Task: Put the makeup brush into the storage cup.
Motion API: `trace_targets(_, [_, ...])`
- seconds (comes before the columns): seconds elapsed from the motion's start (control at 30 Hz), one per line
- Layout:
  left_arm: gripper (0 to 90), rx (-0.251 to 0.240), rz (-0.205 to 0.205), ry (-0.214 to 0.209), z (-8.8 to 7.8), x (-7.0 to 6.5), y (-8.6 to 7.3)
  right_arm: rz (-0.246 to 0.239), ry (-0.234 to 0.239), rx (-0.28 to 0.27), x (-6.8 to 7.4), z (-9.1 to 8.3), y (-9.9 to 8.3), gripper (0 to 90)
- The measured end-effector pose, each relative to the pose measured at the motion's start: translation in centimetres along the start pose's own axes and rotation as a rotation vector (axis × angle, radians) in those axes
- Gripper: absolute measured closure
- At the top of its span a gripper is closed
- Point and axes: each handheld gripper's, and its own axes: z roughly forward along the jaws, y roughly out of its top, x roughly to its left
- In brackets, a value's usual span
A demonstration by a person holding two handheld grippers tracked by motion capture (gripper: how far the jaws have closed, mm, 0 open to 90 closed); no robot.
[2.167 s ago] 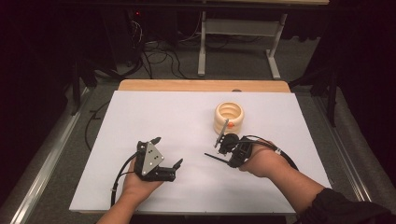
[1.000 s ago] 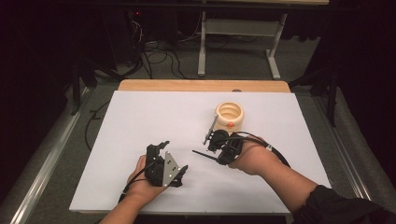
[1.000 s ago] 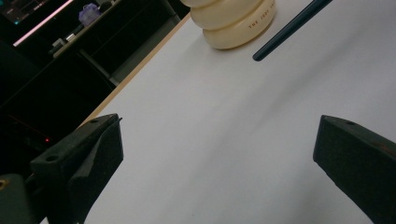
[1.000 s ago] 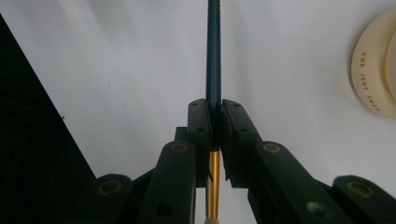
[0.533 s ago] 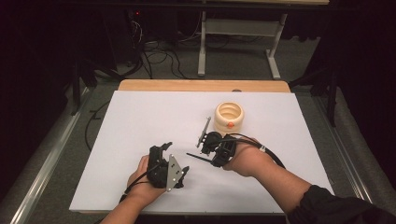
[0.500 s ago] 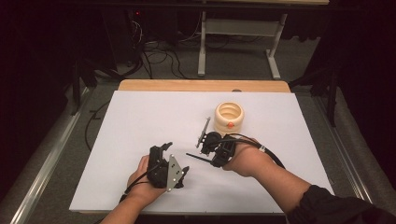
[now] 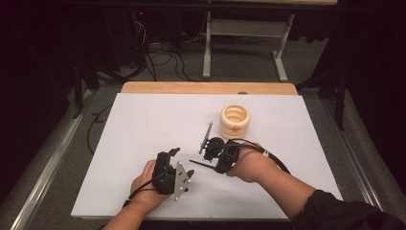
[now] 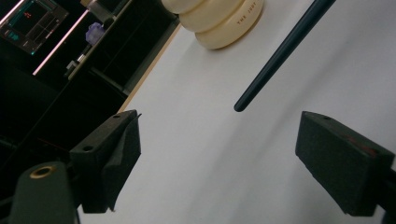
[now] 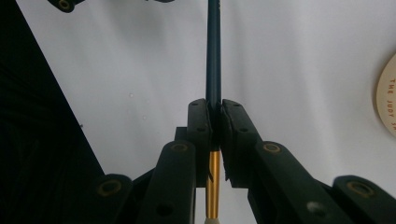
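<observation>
I see the right tool [image 9: 214,112] clamped on the brush [image 9: 213,56]; its dark handle tip hangs beyond the left tool [image 8: 233,154], whose jaws stand apart, just closing, nothing between.

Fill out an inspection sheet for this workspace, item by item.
Surface: white table top, wooden strip along the far edge.
Job's things: dark brush with a gold ferrule; cream ribbed holder standing upright.
Clutter: nothing seen.
Grippers: right gripper shut on the brush; left gripper open, jaws have just been closing, nothing between them.
Cables: one trailing from each gripper; more on the floor beyond.
Surroundings: dark room, table legs behind.
</observation>
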Motion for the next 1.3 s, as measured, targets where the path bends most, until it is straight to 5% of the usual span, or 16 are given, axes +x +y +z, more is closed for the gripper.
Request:
trace_targets(0.5, [44.6,-0.042,0.088,-0.008,-0.5,-0.2,-0.1,-0.011,0.003,0.009,0.3,0.4,0.3,85.2])
trace_targets(1.3, [62.2,0.008,0.232,-0.004,-0.3,-1.2,0.0,-0.028,0.015,0.038,0.6,1.2,1.2,85.2])
